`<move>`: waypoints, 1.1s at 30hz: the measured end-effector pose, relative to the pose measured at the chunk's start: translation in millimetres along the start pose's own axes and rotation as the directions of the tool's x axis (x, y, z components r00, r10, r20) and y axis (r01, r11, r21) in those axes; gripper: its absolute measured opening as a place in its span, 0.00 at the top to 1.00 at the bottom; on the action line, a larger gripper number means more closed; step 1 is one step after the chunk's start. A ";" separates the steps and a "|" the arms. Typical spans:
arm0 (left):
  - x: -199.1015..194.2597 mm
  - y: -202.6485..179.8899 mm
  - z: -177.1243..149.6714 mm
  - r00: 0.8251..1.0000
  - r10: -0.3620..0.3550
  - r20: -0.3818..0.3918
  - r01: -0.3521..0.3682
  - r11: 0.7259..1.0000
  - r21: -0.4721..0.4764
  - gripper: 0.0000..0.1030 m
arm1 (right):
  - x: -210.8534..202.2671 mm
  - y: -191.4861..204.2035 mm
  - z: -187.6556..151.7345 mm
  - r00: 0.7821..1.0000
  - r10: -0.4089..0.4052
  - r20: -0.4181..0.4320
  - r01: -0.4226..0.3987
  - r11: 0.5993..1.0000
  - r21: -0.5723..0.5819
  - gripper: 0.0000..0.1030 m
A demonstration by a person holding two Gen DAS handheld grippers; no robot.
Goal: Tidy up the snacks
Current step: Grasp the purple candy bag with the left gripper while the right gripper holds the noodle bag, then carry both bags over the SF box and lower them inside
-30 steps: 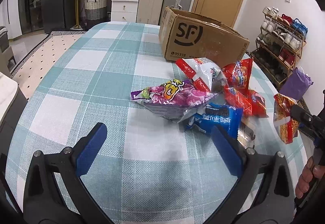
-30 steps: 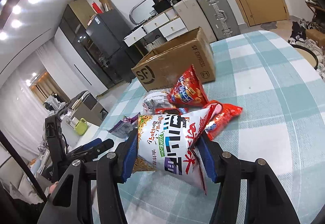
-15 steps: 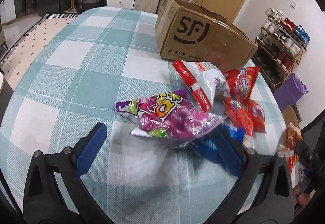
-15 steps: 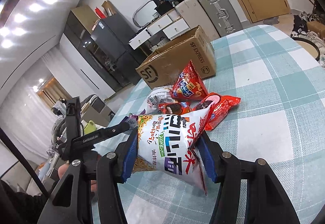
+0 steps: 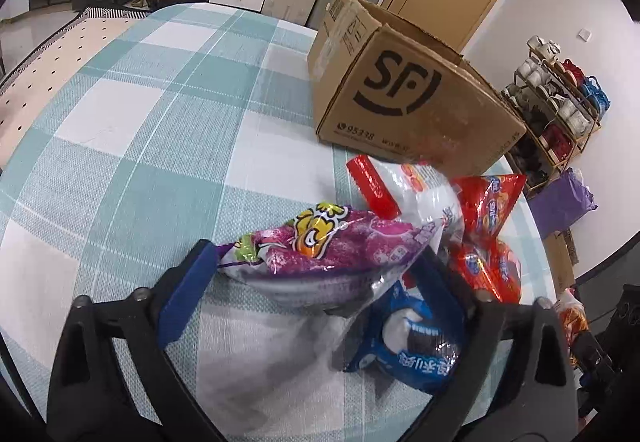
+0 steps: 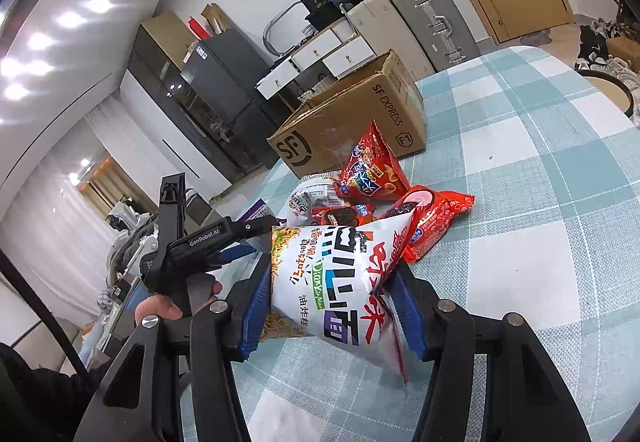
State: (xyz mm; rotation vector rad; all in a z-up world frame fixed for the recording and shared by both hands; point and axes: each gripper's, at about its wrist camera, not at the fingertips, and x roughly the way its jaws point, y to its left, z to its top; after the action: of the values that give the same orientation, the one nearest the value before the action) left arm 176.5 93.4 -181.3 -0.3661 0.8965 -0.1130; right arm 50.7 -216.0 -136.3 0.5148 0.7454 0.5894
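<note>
the left hand-held gripper [image 5: 316,278] is spread wide around the purple bag [image 5: 320,246], which lies on the table [image 5: 160,129] at the near edge of the snack pile; its blue fingers [image 5: 184,294] flank the bag's ends and whether they press it yet i cannot tell. the right hand-held gripper [image 6: 332,306] is clamped on the noodle bag [image 6: 336,282], held up off the table with both pads against its sides.

these are all puffy foil packets: light, soft, slick, and full of brittle stuff that would likely crush under a hard squeeze. the purple bag looks best taken across its middle or by a crimped end seam, with gentle pressure, since the film may slide out of smooth pads. the noodle bag's lower corner hangs loose below the grip, so it could swing.

the box [image 5: 412,93], just behind the pile, seems the likely home, but its inside is hidden from both views. the blue pack [image 5: 412,342] sits partly under the purple bag and behind the right finger. the red bags [image 5: 488,242] overlap, so their number is hard to judge.
</note>
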 end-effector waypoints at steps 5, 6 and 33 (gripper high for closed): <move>1.3 0.0 6.1 1.000 -0.012 0.014 0.011 0.999 0.045 0.37 | 5.0 -1.9 0.3 1.000 -0.001 -0.013 0.001 1.000 0.005 0.45; 1.3 0.3 7.5 1.000 -0.014 0.020 0.013 0.999 0.053 0.39 | 5.7 -2.0 0.2 1.000 -0.003 -0.014 0.003 1.000 0.006 0.45; -73.5 -8.7 -34.0 0.991 0.082 0.109 -0.098 0.983 0.152 0.45 | 12.5 31.2 5.6 1.000 0.000 -0.023 -0.001 0.999 -0.052 0.45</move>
State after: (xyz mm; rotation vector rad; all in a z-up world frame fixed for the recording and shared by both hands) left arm 104.7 94.5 -143.0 -0.1822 0.7956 -0.0800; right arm 52.6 -186.5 -119.3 0.4612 0.7502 0.6147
